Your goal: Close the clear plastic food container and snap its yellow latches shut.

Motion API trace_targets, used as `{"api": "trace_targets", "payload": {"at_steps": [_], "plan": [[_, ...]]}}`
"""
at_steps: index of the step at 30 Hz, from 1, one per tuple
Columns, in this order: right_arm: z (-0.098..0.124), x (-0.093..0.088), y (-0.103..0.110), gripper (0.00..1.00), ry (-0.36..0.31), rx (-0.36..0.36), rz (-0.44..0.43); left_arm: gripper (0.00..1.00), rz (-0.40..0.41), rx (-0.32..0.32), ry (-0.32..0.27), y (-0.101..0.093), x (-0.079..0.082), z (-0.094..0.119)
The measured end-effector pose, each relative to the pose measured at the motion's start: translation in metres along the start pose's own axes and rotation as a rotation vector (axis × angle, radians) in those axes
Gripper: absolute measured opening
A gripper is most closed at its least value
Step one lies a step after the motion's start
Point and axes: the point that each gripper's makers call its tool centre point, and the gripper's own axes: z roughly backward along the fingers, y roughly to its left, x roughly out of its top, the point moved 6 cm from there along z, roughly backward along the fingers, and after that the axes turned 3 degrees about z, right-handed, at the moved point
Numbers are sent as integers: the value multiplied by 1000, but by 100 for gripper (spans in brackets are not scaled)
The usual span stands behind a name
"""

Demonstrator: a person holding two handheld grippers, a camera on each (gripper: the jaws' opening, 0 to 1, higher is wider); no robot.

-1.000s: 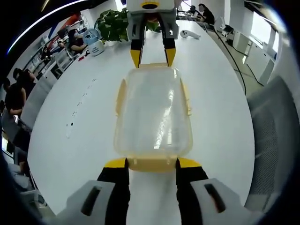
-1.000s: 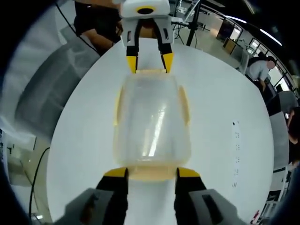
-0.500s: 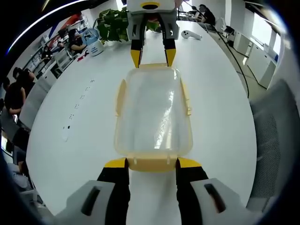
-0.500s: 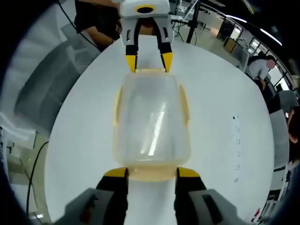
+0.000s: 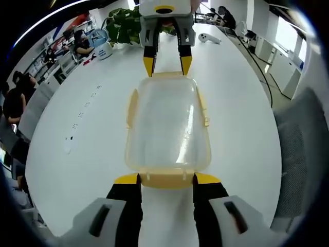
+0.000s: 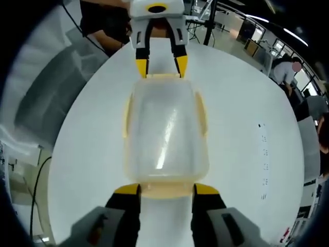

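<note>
Jaws of both grippers, left gripper (image 5: 165,179) and right gripper (image 6: 160,188), stand spread, bracketing opposite end latches of the container (image 5: 168,125) on the white tabletop (image 5: 82,139). Lid looks seated (side latches (image 6: 202,114) apparently still flared), so snapping remains.

**Appearance of the two hand-held grippers**

The left gripper (image 5: 166,178) is built with two black jaws capped in yellow at the tips, carried on light grey housings in which dark oblong slots are cut. The right gripper (image 6: 160,189) is made alike: black jaws, yellow tips, grey housings with dark slots. Beyond the container (image 5: 168,123), the opposite gripper is seen with a white body, a yellow-ringed fitting, and black arms ending in yellow tips.
</note>
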Motion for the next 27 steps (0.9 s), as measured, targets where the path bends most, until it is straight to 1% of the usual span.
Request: {"api": "trace_targets", "payload": {"at_steps": [17, 18, 19, 20, 21, 22, 23, 24, 25, 26, 27], "plan": [[-4, 3, -2, 36, -2, 4, -1, 37, 8, -8, -14, 1, -7, -1], [-4, 3, -2, 37, 0, 2, -4, 37, 10, -12, -13, 1, -7, -2], [-4, 1, 0, 37, 3, 13, -26, 38, 13, -16, -16, 1, -8, -2], [-4, 1, 0, 38, 6, 17, -29, 38, 32, -65, -19, -5, -9, -3], [-4, 1, 1, 40, 2, 16, -28, 41, 20, -55, -25, -5, -9, -3], [-3, 0, 2, 43, -3, 13, -34, 46, 3, -45, -17, -6, -12, -4], [-2, 0, 2, 47, -10, 10, -48, 49, 4, -37, -5, -7, -14, -4], [-1, -1, 2, 47, -8, 10, -56, 51, 11, -32, -3, -6, -15, -4], [0, -2, 3, 45, -8, 10, -54, 50, 38, -34, 2, -7, -16, -3], [2, -2, 6, 43, -8, 12, -38, 47, 68, -53, -20, -10, -16, -1], [4, -2, 6, 43, -5, 10, -37, 44, 79, -57, -32, -10, -16, 0]]}}
